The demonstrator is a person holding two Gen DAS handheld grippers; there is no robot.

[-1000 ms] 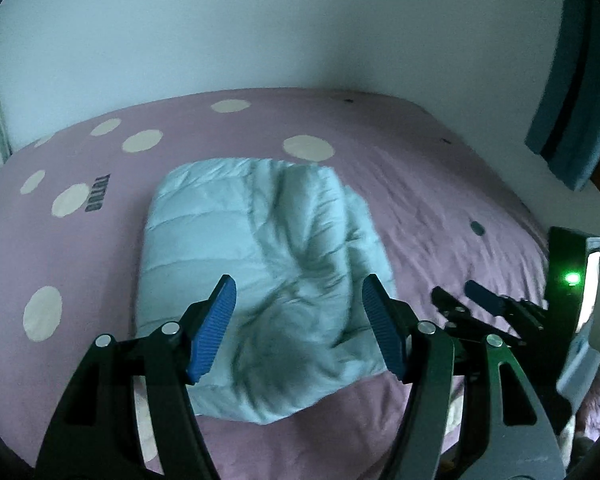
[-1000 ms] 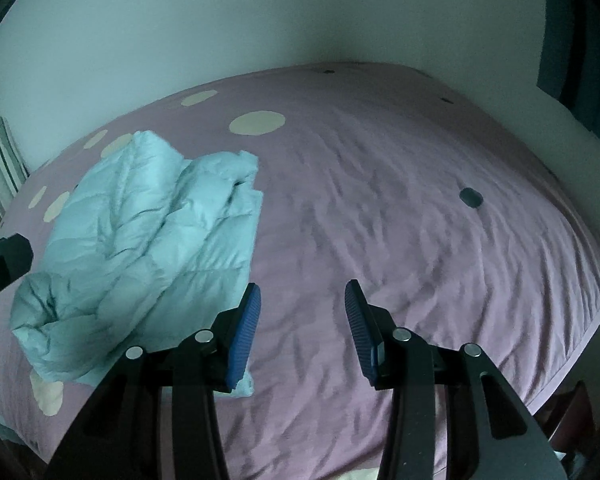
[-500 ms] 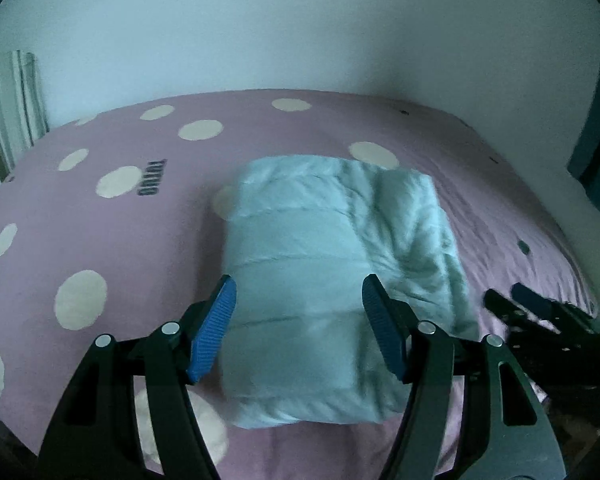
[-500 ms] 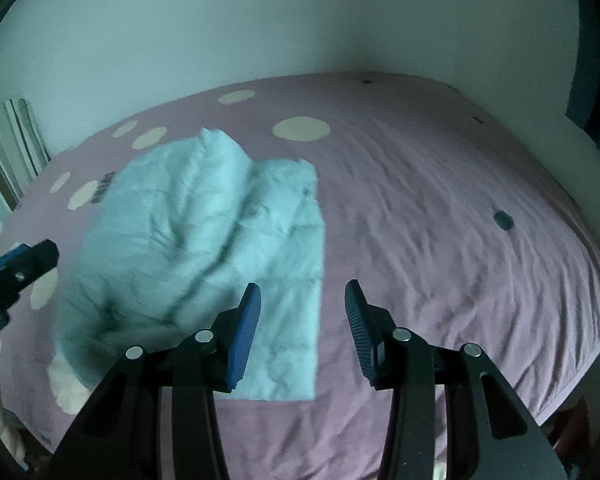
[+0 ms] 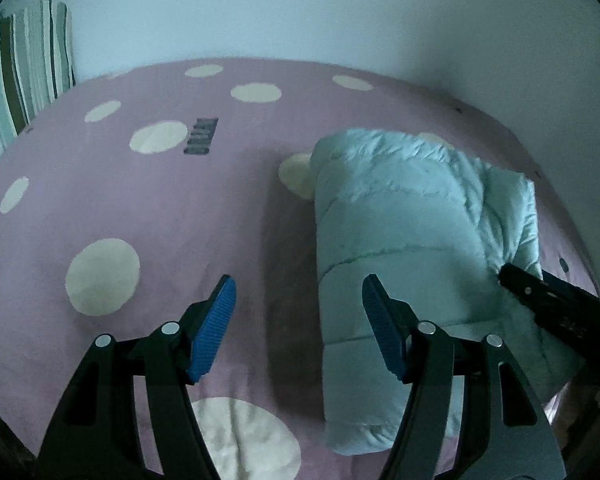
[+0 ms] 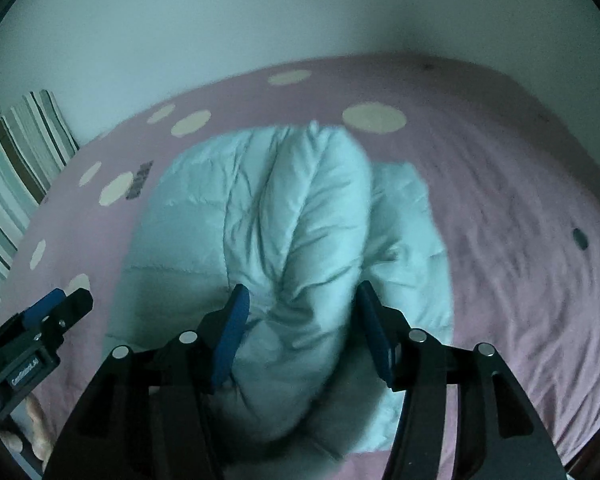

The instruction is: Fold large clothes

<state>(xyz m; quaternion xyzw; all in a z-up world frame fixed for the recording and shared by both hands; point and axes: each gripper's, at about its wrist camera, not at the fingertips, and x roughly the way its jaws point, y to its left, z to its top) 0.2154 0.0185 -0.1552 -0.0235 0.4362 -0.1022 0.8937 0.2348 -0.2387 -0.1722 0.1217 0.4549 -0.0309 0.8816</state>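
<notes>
Folding: jacket [image 6: 292, 240] bundled on bed [image 6: 520, 200].
Right gripper [image 6: 300, 332]: nearer, jaws wide, straddling jacket's near end.
Left gripper [image 5: 296, 324]: jaws wide, beside jacket.
Axis: running away from jaws.

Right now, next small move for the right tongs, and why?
Probably close the right tongs on the raised fold of the pale blue puffer jacket: the open jaws already straddle it. The left tongs are open over bare purple bedsheet, beside the jacket.

Both wrist views look down (closely) over the bed [image 5: 148, 200], sharing the jacket [image 6: 300, 220].
</notes>
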